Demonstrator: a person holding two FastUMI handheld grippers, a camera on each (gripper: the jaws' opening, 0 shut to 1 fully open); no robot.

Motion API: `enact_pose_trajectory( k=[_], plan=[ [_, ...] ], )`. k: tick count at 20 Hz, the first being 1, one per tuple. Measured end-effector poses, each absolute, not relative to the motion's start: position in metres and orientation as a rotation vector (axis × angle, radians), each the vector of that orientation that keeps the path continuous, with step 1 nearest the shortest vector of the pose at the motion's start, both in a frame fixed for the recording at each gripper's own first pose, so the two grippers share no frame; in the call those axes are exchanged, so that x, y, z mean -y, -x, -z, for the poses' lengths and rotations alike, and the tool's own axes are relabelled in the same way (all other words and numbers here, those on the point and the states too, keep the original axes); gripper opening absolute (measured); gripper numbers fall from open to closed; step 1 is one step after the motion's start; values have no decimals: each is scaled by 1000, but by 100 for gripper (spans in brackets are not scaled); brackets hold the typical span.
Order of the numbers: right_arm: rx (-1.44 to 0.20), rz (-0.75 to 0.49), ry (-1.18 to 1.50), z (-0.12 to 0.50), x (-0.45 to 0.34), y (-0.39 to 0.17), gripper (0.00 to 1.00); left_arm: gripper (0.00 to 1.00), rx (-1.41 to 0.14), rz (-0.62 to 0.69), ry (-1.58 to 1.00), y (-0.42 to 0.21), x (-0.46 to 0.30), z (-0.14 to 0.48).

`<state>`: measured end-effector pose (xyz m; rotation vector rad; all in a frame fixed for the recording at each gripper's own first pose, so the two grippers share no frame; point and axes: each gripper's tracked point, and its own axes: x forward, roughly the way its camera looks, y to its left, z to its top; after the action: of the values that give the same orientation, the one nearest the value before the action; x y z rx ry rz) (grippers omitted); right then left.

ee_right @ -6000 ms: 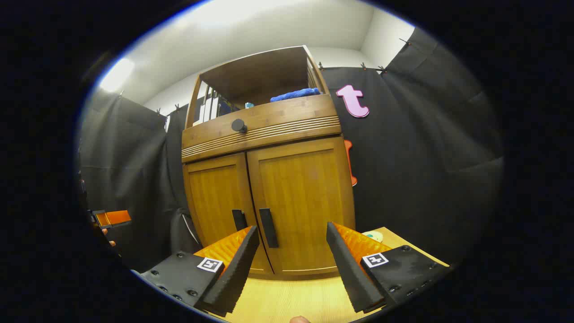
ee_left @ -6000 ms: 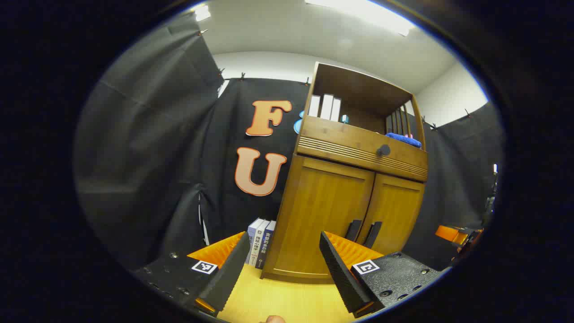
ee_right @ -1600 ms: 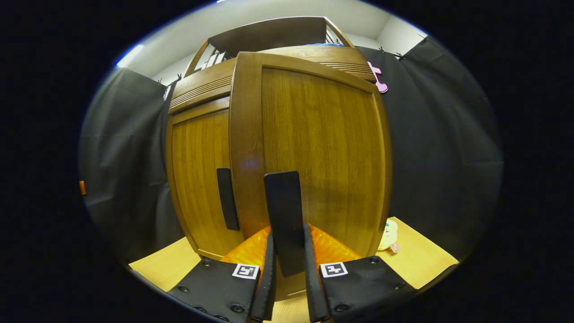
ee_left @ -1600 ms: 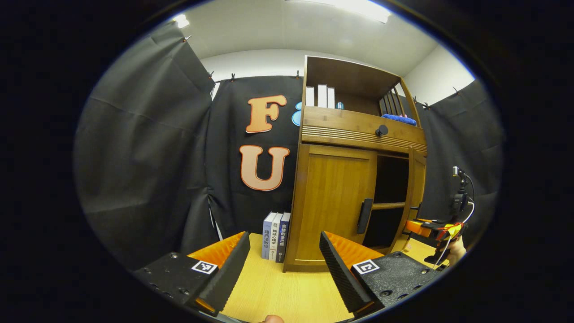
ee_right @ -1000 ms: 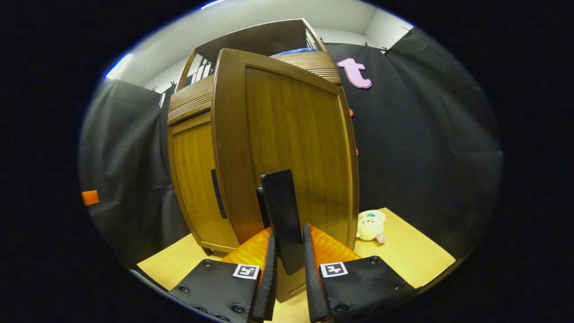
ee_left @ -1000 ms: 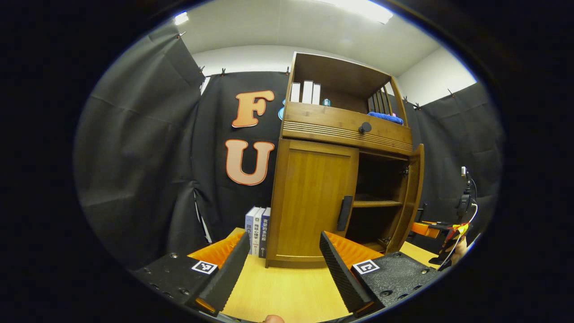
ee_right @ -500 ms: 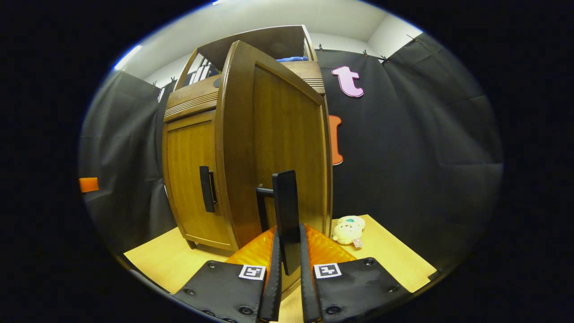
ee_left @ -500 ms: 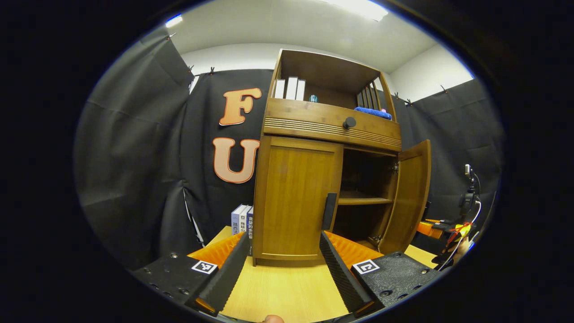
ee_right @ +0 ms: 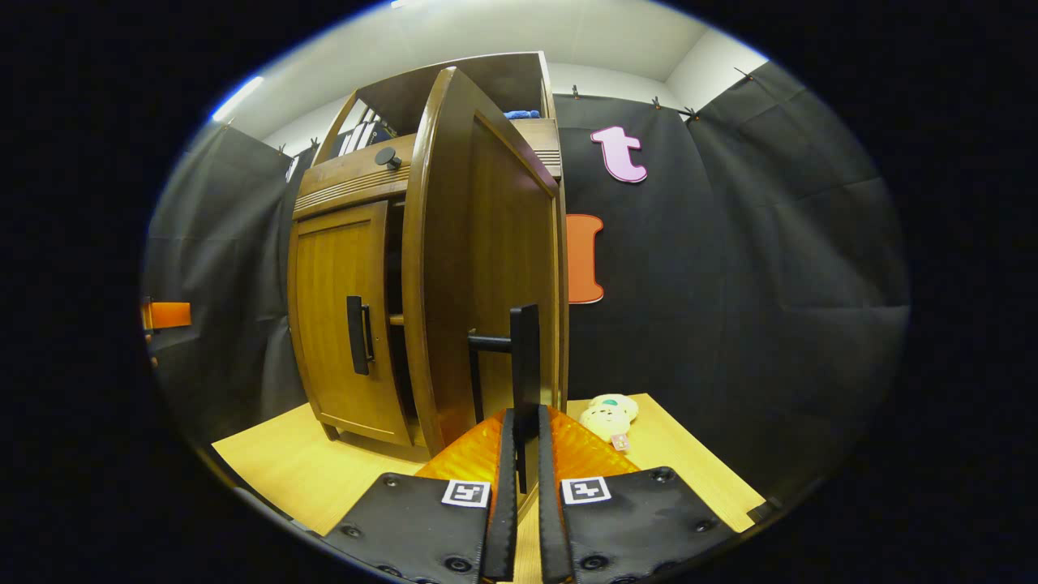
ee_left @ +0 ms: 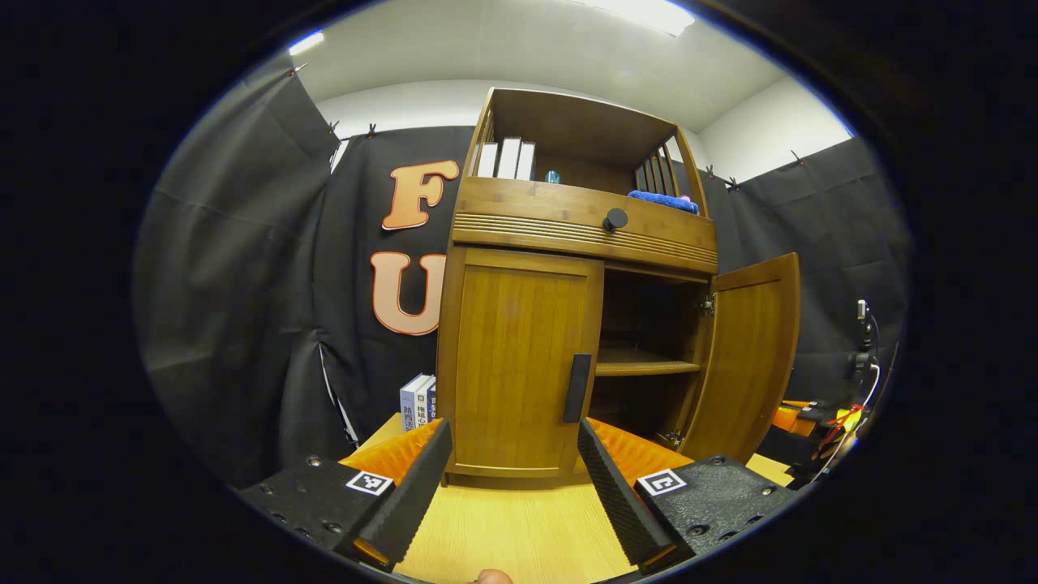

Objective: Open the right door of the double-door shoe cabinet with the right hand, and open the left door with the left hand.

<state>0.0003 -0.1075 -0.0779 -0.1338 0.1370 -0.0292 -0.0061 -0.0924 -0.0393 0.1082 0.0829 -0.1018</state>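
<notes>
gripping the right door handle (ee_right: 524,357), right tool (ee_right: 521,462); left tool (ee_left: 509,478) spread wide, books' spine print unreadable (ee_left: 417,401)

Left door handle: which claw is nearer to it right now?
Left. The left claw hangs open just short of the left door handle; the right claw is clamped on the right door's handle.

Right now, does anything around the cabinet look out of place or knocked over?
One thing: a small plush toy lies on the floor beside the cabinet, past the open right door. The books on the other side stand upright, and the left door hangs straight.
</notes>
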Motion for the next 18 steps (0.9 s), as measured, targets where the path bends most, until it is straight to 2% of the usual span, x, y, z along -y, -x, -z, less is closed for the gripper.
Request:
enact_pose_trajectory(
  k=[2, 3, 4, 5, 6, 7, 8, 9, 10, 11, 12, 15, 16, 17, 18],
  plan=[
    [-129, 51, 138, 75, 123, 2, 19, 95, -88, 103, -109, 0, 98, 44],
    [-123, 68, 140, 74, 133, 4, 19, 92, -95, 105, -107, -3, 101, 48],
    [-119, 81, 139, 71, 142, 5, 12, 92, -103, 107, -106, -7, 104, 51],
    [-118, 88, 133, 70, 148, 6, 12, 92, -107, 109, -105, -11, 107, 54],
    [-116, 91, 122, 68, 155, 8, 26, 92, -110, 113, -104, -16, 110, 56],
    [-116, 89, 109, 67, 161, 10, 26, 95, -110, 113, -104, -20, 113, 58],
    [-114, 86, 94, 65, 166, 13, 0, 95, -112, 113, -104, -24, 114, 61],
    [-108, 93, 88, 63, 175, 14, 0, 95, -117, 109, -104, -31, 116, 65],
    [-101, 109, 91, 60, 187, 15, 12, 92, -122, 103, -103, -37, 117, 69],
    [-100, 108, 92, 58, 198, 22, 12, 95, -126, 104, -103, -45, 120, 71],
    [-98, 101, 78, 58, 202, 24, 12, 92, -128, 103, -104, -53, 124, 74],
    [-98, 108, 56, 55, 222, 27, 12, 92, -131, 110, -111, -76, 138, 83],
    [-98, 95, 42, 58, 223, 24, 12, 95, -136, 117, -113, -84, 145, 88],
    [-105, 89, 28, 62, 225, 24, 26, 92, -138, 128, -114, -91, 153, 93],
    [-110, 81, 19, 63, 225, 25, 18, 92, -139, 137, -119, -100, 160, 98]
  ],
)
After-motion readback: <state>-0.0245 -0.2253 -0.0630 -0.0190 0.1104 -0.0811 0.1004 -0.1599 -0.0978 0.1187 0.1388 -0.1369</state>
